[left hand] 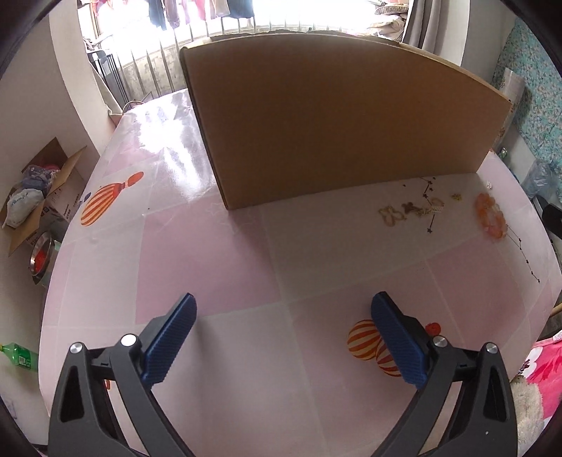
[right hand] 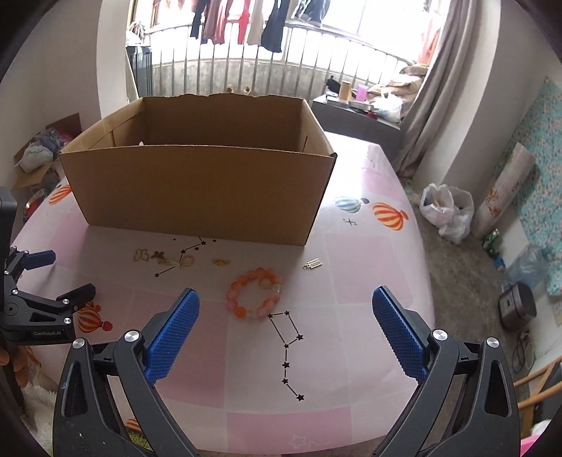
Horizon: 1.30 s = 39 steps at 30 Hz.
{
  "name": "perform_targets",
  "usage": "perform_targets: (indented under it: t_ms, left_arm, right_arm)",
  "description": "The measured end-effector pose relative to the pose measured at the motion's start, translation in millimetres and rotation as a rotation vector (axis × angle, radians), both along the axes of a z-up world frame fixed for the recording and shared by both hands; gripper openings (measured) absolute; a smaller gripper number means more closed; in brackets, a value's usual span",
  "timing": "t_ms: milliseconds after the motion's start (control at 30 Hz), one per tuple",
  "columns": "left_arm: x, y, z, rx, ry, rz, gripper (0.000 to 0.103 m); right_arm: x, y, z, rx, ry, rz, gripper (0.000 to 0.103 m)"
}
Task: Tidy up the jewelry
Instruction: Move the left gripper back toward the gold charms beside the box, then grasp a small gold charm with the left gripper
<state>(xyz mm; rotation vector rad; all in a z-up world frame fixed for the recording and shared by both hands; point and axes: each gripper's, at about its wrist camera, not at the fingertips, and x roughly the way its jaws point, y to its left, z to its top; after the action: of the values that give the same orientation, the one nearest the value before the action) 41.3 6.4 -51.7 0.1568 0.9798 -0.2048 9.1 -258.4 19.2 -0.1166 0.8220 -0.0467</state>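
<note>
Right wrist view: both tools, left tool [left hand: 283, 337] and right tool [right hand: 286, 332], gape empty; bead bracelet [right hand: 253, 298] and charms [right hand: 165, 259] lie unsorted on the tabletop [right hand: 351, 316] before the cardboard box [right hand: 196, 190].

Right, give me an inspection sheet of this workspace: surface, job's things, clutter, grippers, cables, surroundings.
Surface: table under a pink checked cover printed with balloons and star lines.
Job's things: orange bead bracelet, gold pieces, small gold charm and silver charm lie loose in front of the open cardboard box; box contents mostly hidden.
Clutter: nothing seen on the table besides these.
Grippers: left gripper open, nothing between its fingers; right gripper open, nothing held, bracelet just beyond its fingertips.
Cables: nothing seen.
Surroundings: white plastic bag on the floor, hanging clothes by the window railing, green bottle on the floor.
</note>
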Motion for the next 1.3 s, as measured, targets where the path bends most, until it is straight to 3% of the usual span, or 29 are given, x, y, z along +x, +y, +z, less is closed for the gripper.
perform_targets:
  t_ms: [200,333,467,533,700,833,967,1167,1300]
  left_arm:
    - [0.6,4.0,-0.3,-0.011,0.011,-0.009,0.098]
    - [-0.2,8.6,-1.3,-0.015,-0.001,-0.021,0.098]
    - [-0.1,12.4,-2.0,-0.018,-0.012,-0.039,0.098]
    - [3.3,10.9,-1.8,-0.015,-0.004,-0.049,0.099]
    - [9.0,9.5,-0.2,-0.013,0.000,-0.049,0.098]
    - [12.5,0.6,7.4,-0.021,-0.038,-0.078,0.087]
    - [19.4,-15.5,19.7,-0.065,-0.070,-0.152,0.071]
    - [32.4,-45.2,21.4,-0.074,-0.055,-0.262,0.052]
    - [36.3,-64.7,18.9,-0.041,-0.036,-0.320,0.044]
  right_arm:
    - [-6.3,7.7,0.0,0.120,-0.033,0.071,0.095]
    - [-0.6,18.6,-3.7,0.255,0.002,0.174,0.093]
    - [10.2,38.2,-19.1,0.315,0.087,0.283,0.070]
    - [16.1,42.9,-27.9,0.333,0.125,0.306,0.052]
    - [33.9,29.3,-48.9,0.349,0.192,0.235,0.039]
    - [44.9,14.2,-47.7,0.353,0.171,0.179,0.036]
    - [47.7,8.9,-41.1,0.436,0.157,0.193,0.036]
    - [47.7,18.6,-41.0,0.474,0.166,0.223,0.036]
    - [50.6,23.1,-42.8,0.484,0.176,0.224,0.036]
